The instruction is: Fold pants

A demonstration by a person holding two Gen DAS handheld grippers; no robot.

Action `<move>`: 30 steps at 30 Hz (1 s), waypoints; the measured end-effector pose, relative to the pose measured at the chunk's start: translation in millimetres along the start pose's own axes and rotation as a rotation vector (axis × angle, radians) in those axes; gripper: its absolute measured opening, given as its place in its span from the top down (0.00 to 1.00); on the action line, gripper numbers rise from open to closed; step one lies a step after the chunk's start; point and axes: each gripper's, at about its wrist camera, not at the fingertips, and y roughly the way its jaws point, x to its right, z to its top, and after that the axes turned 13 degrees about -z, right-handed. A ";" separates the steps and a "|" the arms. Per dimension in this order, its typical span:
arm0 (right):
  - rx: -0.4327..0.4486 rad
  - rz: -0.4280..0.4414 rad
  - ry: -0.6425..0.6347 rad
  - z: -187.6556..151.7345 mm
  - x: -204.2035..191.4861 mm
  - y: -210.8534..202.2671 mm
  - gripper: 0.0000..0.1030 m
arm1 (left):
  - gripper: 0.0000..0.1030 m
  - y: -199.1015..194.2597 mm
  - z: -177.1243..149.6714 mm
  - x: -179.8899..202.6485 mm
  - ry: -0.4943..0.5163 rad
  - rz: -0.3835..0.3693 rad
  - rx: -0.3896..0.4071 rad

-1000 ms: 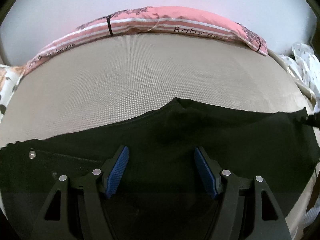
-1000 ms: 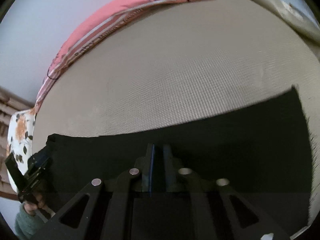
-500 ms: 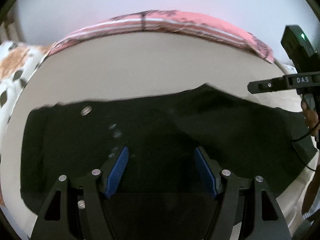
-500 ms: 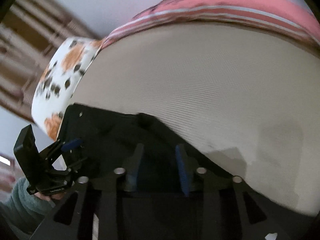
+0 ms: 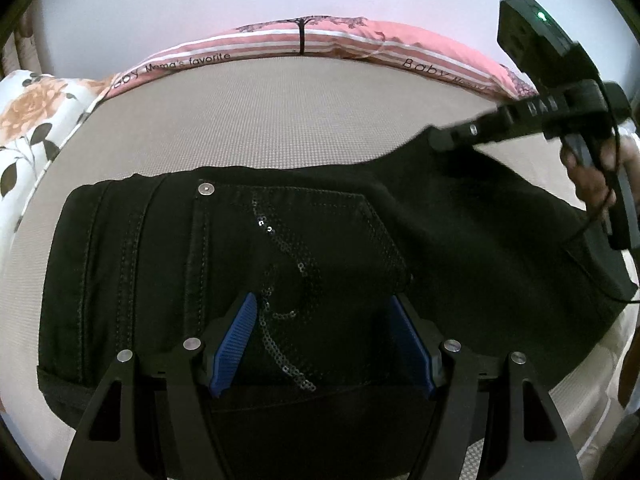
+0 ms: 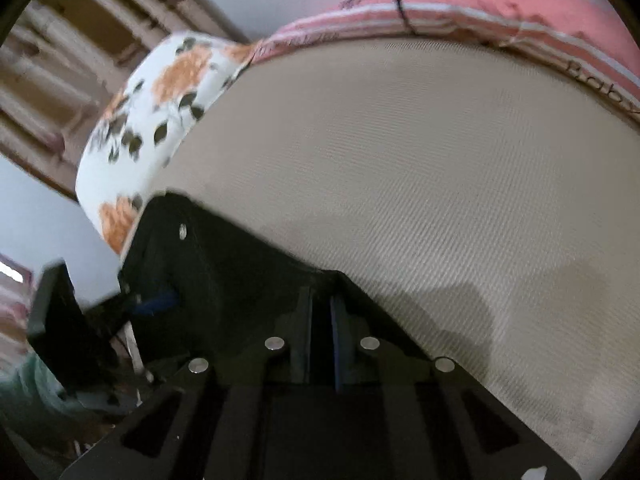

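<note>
Nearest in the left wrist view: left gripper [image 5: 324, 340], spread wide, pads clear of the cloth, hovering over the back pocket [image 5: 312, 248] with its curl of sequins. No grip here; the same spread as a second ago, though now shifted over the waist end instead of the plain leg cloth.

Under and around it: black pants [image 5: 280, 280], flat on the beige bed [image 5: 260, 120], waistband toward the left, one rivet [image 5: 206, 189] near the far edge, legs running off to the right.

At the far right edge of the cloth: right gripper [image 5: 440, 142], pressed together on the far edge of the pants, that edge lifted slightly off the bed. In the right wrist view, right gripper [image 6: 320, 320] with only a sliver between the pads, black cloth in it; jaws just been closing, after a brief opening half a second ago. Likely a fresh re-grip further along the leg, swung well leftward toward the waist since a second ago.

Meaning for the task: apparently a leg end being carried over toward the waist, fold under way but not laid.

Farther off: pink striped pillow [image 5: 304, 44] along the far side, flowered pillow [image 5: 28, 120] at the left.
</note>
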 end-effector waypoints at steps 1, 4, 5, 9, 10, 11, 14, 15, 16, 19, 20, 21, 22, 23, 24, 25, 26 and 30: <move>0.002 -0.005 0.015 2.6 2.3 1.4 0.93 | 0.33 -0.6 -1.2 -0.7 -0.004 -0.004 0.007; -0.006 -0.035 0.059 4.5 7.7 16.4 0.94 | 0.33 0.0 -1.5 -2.8 -0.002 -0.014 0.010; -0.013 -0.060 0.058 3.7 8.8 23.5 0.94 | 0.33 0.0 -1.9 -2.8 0.000 -0.015 0.014; -0.003 -0.094 0.060 4.3 6.2 31.4 0.94 | 0.33 1.3 -3.1 0.6 0.024 0.005 0.012; -0.004 -0.100 0.051 4.4 4.8 30.4 0.92 | 0.33 2.4 -2.4 2.4 0.029 0.015 0.008; -0.013 -0.104 0.054 5.1 4.5 26.7 0.84 | 0.32 3.1 -1.4 3.2 0.032 0.020 0.003; 0.031 -0.090 0.083 2.5 10.9 -0.7 0.83 | 0.32 -0.3 4.5 6.6 0.028 0.027 -0.013; 0.042 -0.087 0.080 -0.2 14.2 -14.1 0.83 | 0.32 -5.6 8.0 8.0 0.020 0.016 0.000; 0.049 -0.083 0.083 -4.6 19.5 -26.9 0.83 | 0.32 -9.4 10.6 9.7 0.022 0.007 0.011; 0.058 -0.113 0.120 -26.3 45.9 -62.2 0.83 | 0.32 -18.5 25.9 24.1 0.068 -0.010 0.053; 0.053 -0.144 0.131 -34.8 54.6 -69.9 0.82 | 0.32 -17.5 30.6 28.5 0.081 -0.021 0.056; 0.052 -0.181 0.142 -45.4 64.6 -77.4 0.82 | 0.32 -14.5 35.7 33.4 0.091 -0.035 0.056; 0.046 -0.209 0.149 -55.0 72.9 -82.5 0.82 | 0.32 -8.0 42.8 41.1 0.106 -0.056 0.049; 0.039 -0.243 0.176 -67.1 83.7 -88.1 0.82 | 0.32 -2.7 46.7 46.8 0.118 -0.069 0.044; 0.040 -0.253 0.205 -77.2 92.5 -93.4 0.82 | 0.32 4.3 51.6 53.5 0.133 -0.086 0.043; 0.043 -0.252 0.226 -85.4 100.2 -97.9 0.82 | 0.32 11.8 56.6 58.8 0.150 -0.099 0.039; 0.052 -0.260 0.259 -97.2 107.4 -103.7 0.82 | 0.32 23.3 63.9 67.0 0.176 -0.102 0.030; 0.048 -0.230 0.326 -135.5 121.2 -110.1 0.82 | 0.32 60.5 87.5 76.8 0.180 -0.155 0.006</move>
